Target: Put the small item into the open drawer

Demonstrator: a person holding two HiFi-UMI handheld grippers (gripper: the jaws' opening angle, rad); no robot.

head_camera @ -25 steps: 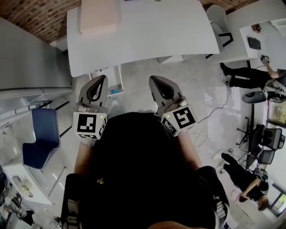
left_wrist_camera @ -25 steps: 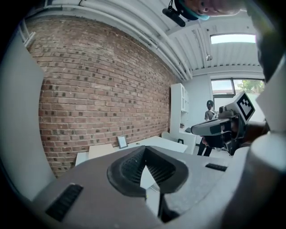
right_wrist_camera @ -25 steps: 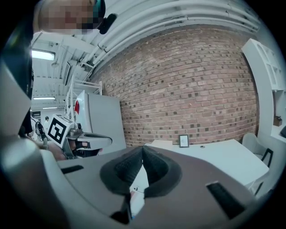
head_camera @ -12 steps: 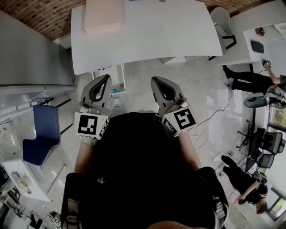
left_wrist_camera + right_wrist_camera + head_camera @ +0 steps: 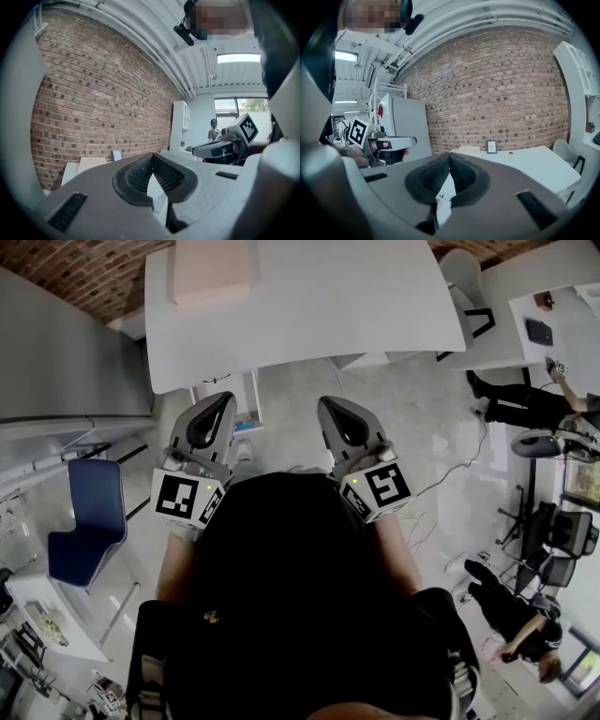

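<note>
Neither an open drawer nor a small item shows clearly in any view. My left gripper (image 5: 218,400) and right gripper (image 5: 330,406) are held side by side close to the person's body, above the floor, pointing towards a white table (image 5: 309,306). Both are shut, with nothing between the jaws. In the left gripper view the left gripper (image 5: 152,155) has its tips touching in front of a brick wall. The right gripper view shows the right gripper (image 5: 450,153) the same way, facing the table (image 5: 525,164).
A beige box (image 5: 211,268) lies on the table's far left. A low white unit holding something blue (image 5: 242,429) stands under the table's near edge. A blue chair (image 5: 89,521) and grey cabinet (image 5: 66,362) are left; people (image 5: 525,399) and office chairs are right.
The head view has shifted slightly, so the table sits a little differently in the frame. Both grippers stay shut and in nearly the same place in front of the body.
</note>
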